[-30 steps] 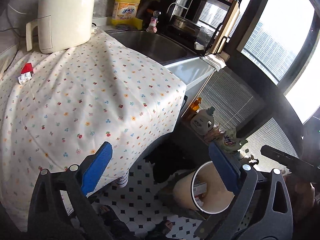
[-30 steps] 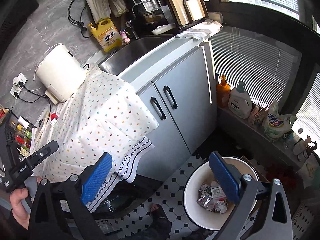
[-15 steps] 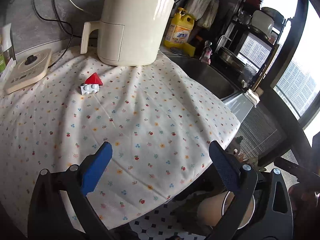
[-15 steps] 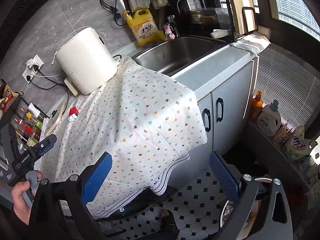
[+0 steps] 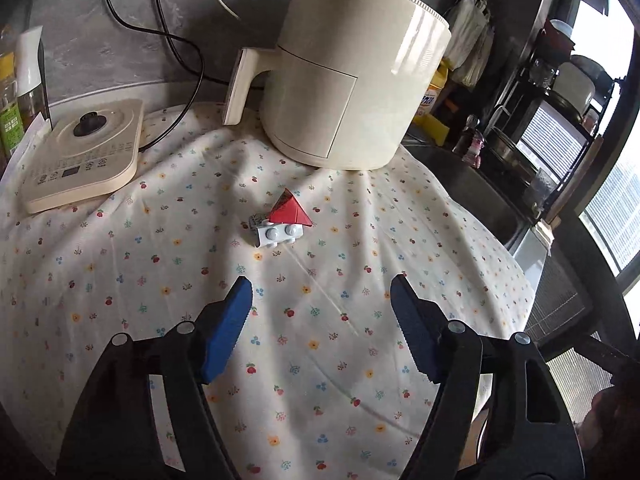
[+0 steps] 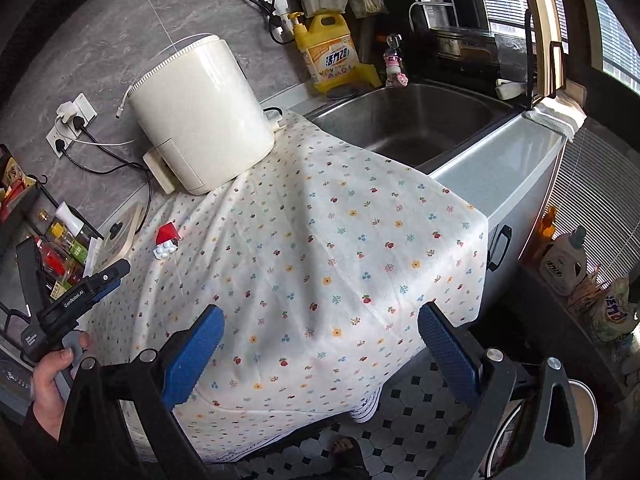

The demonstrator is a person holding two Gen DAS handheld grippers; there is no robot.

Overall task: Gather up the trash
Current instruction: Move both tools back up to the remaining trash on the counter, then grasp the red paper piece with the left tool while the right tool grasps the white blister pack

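Observation:
A red folded wrapper lies on the flowered cloth, touching a white blister pack. Both sit just ahead of my left gripper, whose blue jaws are closing with only cloth between them. The right wrist view shows the same red wrapper and blister pack at the far left, well away from my right gripper, which hangs open and empty over the cloth's near edge. A sliver of the white bin shows at the lower right on the floor.
A cream air fryer stands behind the trash, a flat cream kettle base to its left. The steel sink and yellow detergent jug lie to the right. A hand holds the left gripper's handle. Bottles crowd the left shelf.
Both grippers have swung from the bin and floor toward the counter. The red wrapper and blister pack now lie close ahead of the left gripper, whose jaws have narrowed.

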